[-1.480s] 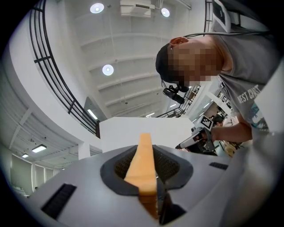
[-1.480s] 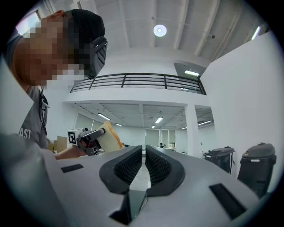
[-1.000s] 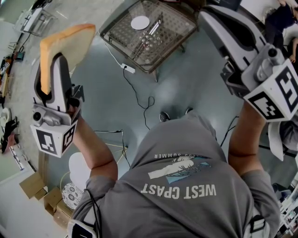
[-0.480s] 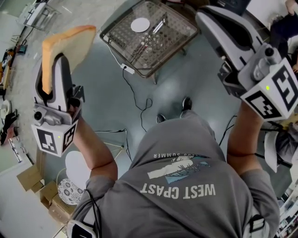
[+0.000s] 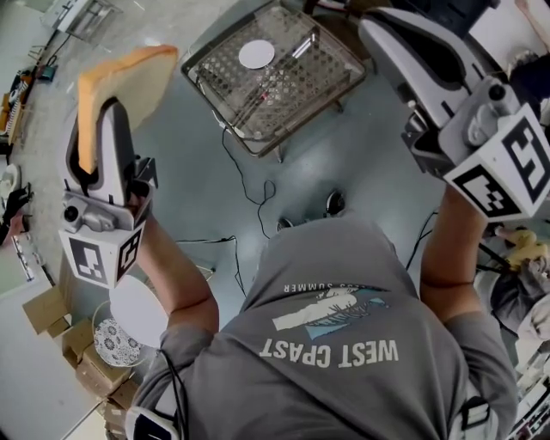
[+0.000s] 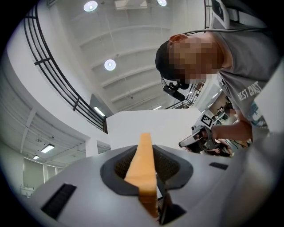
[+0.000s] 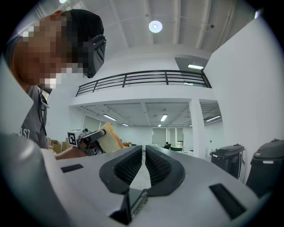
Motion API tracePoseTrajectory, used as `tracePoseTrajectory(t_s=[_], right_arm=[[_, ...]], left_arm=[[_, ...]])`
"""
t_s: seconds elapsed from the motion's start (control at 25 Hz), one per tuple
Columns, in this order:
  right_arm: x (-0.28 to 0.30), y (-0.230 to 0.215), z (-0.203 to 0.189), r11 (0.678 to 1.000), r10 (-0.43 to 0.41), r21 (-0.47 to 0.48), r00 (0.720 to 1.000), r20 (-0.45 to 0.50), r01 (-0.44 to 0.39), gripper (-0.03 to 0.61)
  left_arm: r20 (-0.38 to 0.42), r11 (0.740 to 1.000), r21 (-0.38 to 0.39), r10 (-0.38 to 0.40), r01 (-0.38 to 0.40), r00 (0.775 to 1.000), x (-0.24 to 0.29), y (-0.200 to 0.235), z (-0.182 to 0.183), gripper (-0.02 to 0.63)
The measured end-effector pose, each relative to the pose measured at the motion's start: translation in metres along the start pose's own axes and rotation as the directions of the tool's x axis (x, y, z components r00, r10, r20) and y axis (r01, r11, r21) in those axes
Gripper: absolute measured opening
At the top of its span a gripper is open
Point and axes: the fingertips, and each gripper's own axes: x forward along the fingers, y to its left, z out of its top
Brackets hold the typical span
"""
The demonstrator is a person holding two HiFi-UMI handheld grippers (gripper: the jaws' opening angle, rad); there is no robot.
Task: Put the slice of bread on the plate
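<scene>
Since a second ago the bench (image 5: 322, 82) with the white plate (image 5: 256, 53) has slid toward the top edge of the head view, and the floor (image 5: 198, 180) under me has shifted with it. Both of my tools sit at about the same spots in that view. So I judge I am walking the bread over and the drop-off is not yet begun.

My left hand-held gripper (image 5: 101, 116) stays clamped on the slice of bread (image 5: 129, 79). It pinches the slice at one end, so most of it sticks out beyond the jaws, up in the air and well apart from the plate. In the left gripper view the slice runs edge-on between the pads.

My right hand-held gripper (image 5: 378, 24) has its jaws together with nothing between them.

Bread like this should be very light, soft and easy to crush or tear. I think the grip belongs near the crust, where it is firmest, and no tighter than now. With so much of it unsupported it could flop or fold, so I would lower it flat onto the plate before letting go.
</scene>
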Motion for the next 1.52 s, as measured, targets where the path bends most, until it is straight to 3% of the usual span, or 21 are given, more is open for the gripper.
tracePoseTrajectory(t_s=[0.8,1.04,1.52], right_arm=[[-0.018,-0.062,-0.016,0.998,0.056,0.017,0.998,0.025,-0.057,0.011],[0.001,-0.073,-0.031,0.998,0.049,0.036,0.999,0.02,-0.049,0.011],[0.056,-0.077,-0.03,1.0,-0.013,0.016,1.0,0.009,0.012,0.012]], left_arm=[[-0.053,0.999,0.029,0.041,-0.039,0.998,0.049,-0.029,-0.028,0.092],[-0.067,0.999,0.021,0.034,-0.032,0.997,0.052,-0.014,-0.048,0.092],[-0.016,1.0,0.008,-0.015,0.015,1.0,0.055,0.046,-0.071,0.092]])
